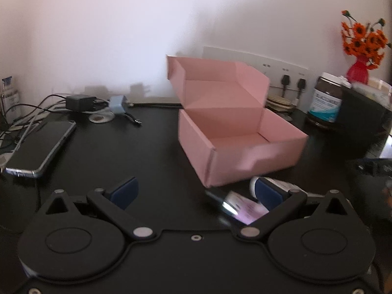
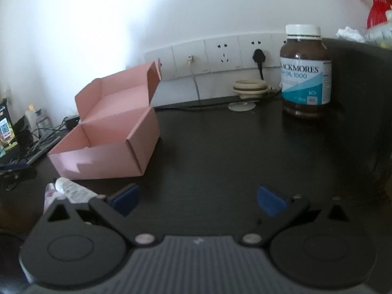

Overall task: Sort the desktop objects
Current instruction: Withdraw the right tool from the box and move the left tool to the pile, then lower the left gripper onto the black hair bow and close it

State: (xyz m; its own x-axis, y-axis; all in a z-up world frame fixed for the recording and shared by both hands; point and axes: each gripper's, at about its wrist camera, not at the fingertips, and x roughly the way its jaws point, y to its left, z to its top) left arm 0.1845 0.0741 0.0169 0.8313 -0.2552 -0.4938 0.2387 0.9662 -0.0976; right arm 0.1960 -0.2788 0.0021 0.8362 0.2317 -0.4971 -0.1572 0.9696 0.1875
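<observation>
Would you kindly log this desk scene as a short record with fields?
Surface: dark desk
Container: pink box, lid open, looks empty
Near box front: white tube lying flat
Back right: brown bottle, upright, capped
Left side: phone lying flat
Left gripper: open, holding nothing
Right gripper: open, holding nothing

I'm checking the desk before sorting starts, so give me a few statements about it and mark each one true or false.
1. The pink box is open with nothing visible inside. True.
2. The left gripper holds the tube. False: it is open, and the tube lies on the desk in front of the box.
3. The brown bottle has a white cap. True.
4. The phone is inside the box. False: it lies on the desk, left of it.
5. The right gripper is open. True.
</observation>
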